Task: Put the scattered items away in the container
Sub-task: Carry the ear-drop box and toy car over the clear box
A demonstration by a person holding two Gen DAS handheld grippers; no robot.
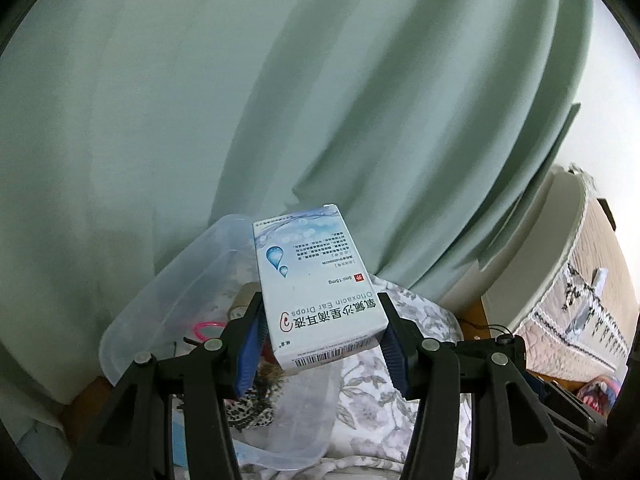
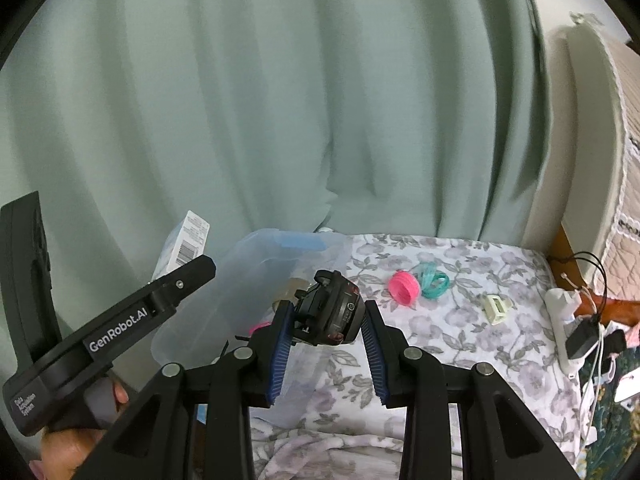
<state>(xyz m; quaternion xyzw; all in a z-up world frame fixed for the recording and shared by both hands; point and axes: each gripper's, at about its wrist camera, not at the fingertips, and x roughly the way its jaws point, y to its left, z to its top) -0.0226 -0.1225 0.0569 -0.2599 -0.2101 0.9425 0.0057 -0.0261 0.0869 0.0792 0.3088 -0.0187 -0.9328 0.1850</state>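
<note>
Black left gripper point(image 1: 320, 336) with blue-padded fingers point(image 1: 250, 354) clamped on a white-and-blue cardboard ear-drops box point(image 1: 316, 284), raised above a clear plastic lidless container point(image 1: 172, 280) on the grey floral bedspread point(image 1: 424, 316). Black right gripper point(image 2: 326, 320) gripping a small dark toy car point(image 2: 336, 308) between its fingers, just beside and above the same container. Lying loose on the bedspread further right: pink ribbed plastic ring point(image 2: 404, 286), touching a teal ribbed plastic ring point(image 2: 434, 280), and apart from both a pale cream hair clip point(image 2: 495, 308). Pale green curtain point(image 2: 280, 100) behind everything.
</note>
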